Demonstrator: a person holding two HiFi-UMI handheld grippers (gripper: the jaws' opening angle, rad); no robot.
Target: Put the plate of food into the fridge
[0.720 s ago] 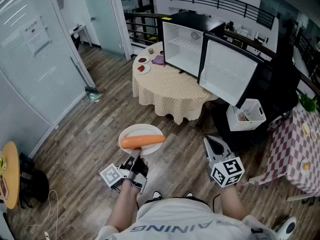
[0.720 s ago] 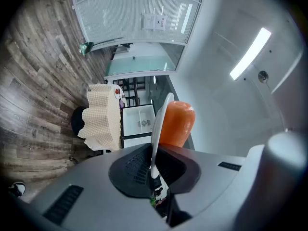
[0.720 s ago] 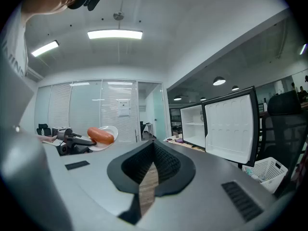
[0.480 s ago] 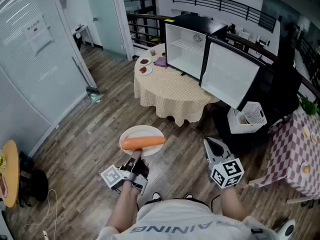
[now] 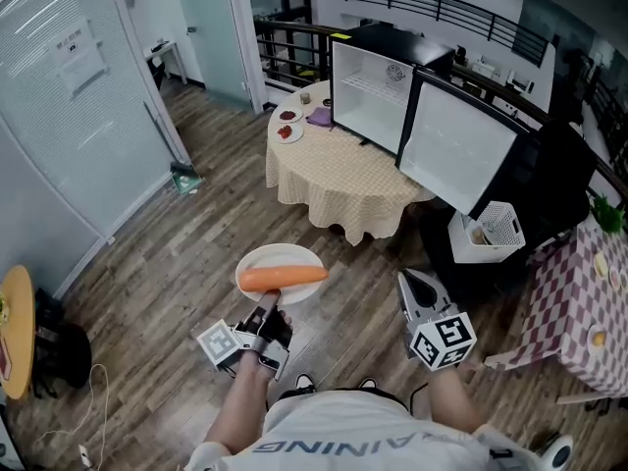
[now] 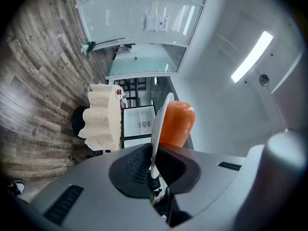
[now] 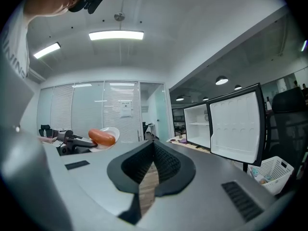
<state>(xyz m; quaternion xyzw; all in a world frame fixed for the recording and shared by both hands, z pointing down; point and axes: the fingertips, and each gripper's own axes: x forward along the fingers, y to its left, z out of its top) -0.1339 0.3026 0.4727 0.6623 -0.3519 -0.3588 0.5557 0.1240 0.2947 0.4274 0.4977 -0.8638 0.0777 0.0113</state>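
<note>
A white plate [image 5: 280,261] carries one long orange piece of food [image 5: 281,278]. My left gripper [image 5: 269,305] is shut on the plate's near rim and holds it level above the wooden floor. In the left gripper view the plate [image 6: 160,129] shows edge-on between the jaws, with the orange food [image 6: 176,123] on its far side. My right gripper [image 5: 416,285] hangs to the right of the plate, shut with nothing in it; its pads [image 7: 161,154] meet at the tips. The fridge [image 5: 378,81] stands on a round table ahead, its door [image 5: 457,150] swung open to the right.
The table wears a beige cloth [image 5: 339,180] and holds small dishes [image 5: 286,131] left of the fridge. A white basket [image 5: 489,228] sits below the open door. A checkered table [image 5: 574,292] is at the right, a glass partition [image 5: 69,96] at the left.
The fridge and table have shifted slightly right in the head view. Both grippers and the plate keep the same pose.
</note>
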